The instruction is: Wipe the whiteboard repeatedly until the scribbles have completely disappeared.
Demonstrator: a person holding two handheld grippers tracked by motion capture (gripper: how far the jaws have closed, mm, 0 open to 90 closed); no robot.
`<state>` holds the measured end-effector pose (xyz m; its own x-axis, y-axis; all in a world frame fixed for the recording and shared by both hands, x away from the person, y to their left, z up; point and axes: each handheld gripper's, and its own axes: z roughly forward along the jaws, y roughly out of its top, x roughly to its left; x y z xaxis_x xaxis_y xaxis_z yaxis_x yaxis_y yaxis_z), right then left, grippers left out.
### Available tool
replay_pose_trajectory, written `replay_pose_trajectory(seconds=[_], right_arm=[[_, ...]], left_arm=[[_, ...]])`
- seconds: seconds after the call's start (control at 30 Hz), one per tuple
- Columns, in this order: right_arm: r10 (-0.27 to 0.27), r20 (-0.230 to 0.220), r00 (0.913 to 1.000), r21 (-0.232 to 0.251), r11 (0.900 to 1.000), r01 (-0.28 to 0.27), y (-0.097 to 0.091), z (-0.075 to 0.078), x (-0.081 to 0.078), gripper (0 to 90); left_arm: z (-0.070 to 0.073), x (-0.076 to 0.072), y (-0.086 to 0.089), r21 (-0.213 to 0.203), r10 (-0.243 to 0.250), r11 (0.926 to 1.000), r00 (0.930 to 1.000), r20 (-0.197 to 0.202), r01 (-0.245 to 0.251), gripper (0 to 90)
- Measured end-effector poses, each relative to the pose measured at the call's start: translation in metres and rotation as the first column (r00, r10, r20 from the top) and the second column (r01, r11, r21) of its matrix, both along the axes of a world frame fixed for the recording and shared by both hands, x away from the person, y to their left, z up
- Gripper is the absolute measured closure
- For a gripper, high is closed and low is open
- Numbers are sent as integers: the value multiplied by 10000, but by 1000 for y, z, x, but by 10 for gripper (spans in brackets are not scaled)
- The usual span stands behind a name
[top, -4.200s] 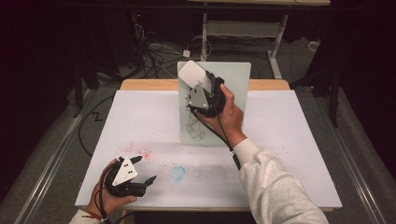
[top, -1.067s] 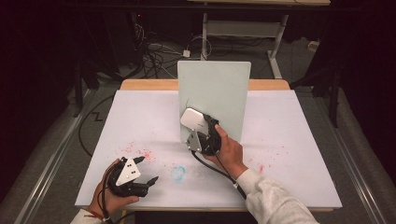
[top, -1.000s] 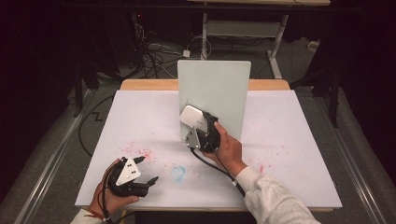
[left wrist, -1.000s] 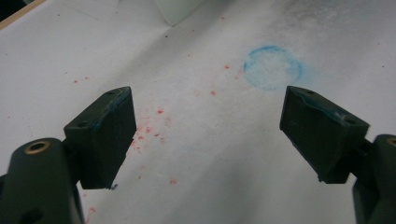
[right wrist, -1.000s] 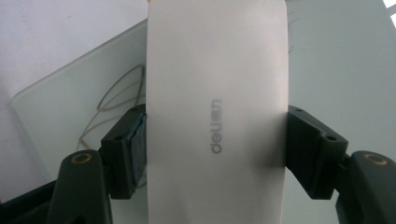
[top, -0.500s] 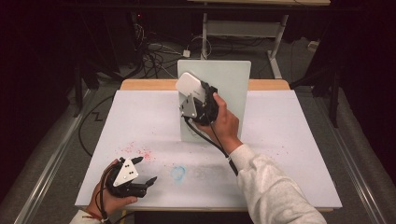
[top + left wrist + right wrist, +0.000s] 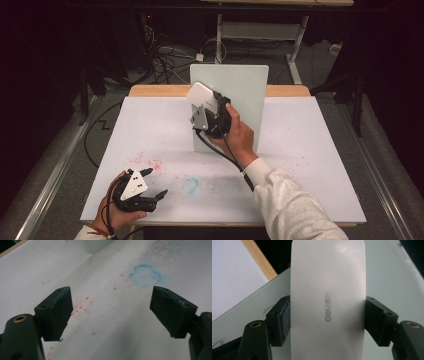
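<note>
Nearest, the left gripper (image 7: pixel 159 193) rests idle with jaws spread above the white paper-covered table (image 7: pixel 310 165). Farther off, the right gripper (image 7: pixel 327 312), pinching the white rounded plastic eraser (image 7: pixel 327 290), has climbed from the pale green upright whiteboard's (image 7: pixel 245 82) foot to its upper half, suggesting another wiping stroke.

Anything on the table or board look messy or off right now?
Yes: the white table cover is stained. A smudged blue ring lies ahead of the open left gripper, with red specks beside it. The upright board stands straight, and the right gripper holds the white eraser squarely.
</note>
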<state>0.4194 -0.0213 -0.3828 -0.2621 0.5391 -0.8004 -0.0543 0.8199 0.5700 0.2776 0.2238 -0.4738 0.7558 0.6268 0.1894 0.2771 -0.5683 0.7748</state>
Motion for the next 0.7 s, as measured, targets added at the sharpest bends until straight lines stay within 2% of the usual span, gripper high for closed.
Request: replay_pose_trajectory(seconds=[0.03, 0.17, 0.2, 0.23, 0.3, 0.37, 0.43, 0.57, 0.7], right_arm=[[-56, -54, 10000, 51, 10000, 57, 0, -7, -3, 308], [182, -113, 9998, -653, 9977, -189, -3, -36, -13, 309], [208, -187, 9996, -762, 9968, -222, -3, -42, -15, 309], [238, -199, 9995, -887, 9957, -255, -4, -47, -17, 308], [237, -352, 9991, -983, 9948, -271, -6, -57, -21, 309], [327, -333, 9989, -1295, 9909, -367, -9, -68, -24, 309], [428, -405, 9983, -1549, 9867, -486, -13, -77, -27, 309], [473, -493, 9977, -1910, 9800, -559, -20, -87, -31, 309], [514, -599, 9969, -1994, 9779, -624, -23, -84, -30, 308]], left_arm=[[0, 0, 0, 17, -26, 10000, 9999, 113, 25, 179], [0, 0, 0, 14, -12, 10000, 10000, -25, 12, 179], [0, 1, -1, 65, -28, 10000, 10000, 72, 28, 178], [-1, 1, -1, 27, -10, 10000, 10000, -44, 10, 179], [0, 1, -2, 61, -43, 10000, 9999, 97, 42, 178], [0, 1, -2, 64, -27, 10000, 9999, 114, 26, 178], [0, 1, -2, 17, 10, 10000, 10000, -30, -10, 178], [0, 0, -2, 47, 3, 10000, 10000, -29, -3, 179], [0, 1, -2, 33, 21, 10000, 10000, -37, -21, 179]])
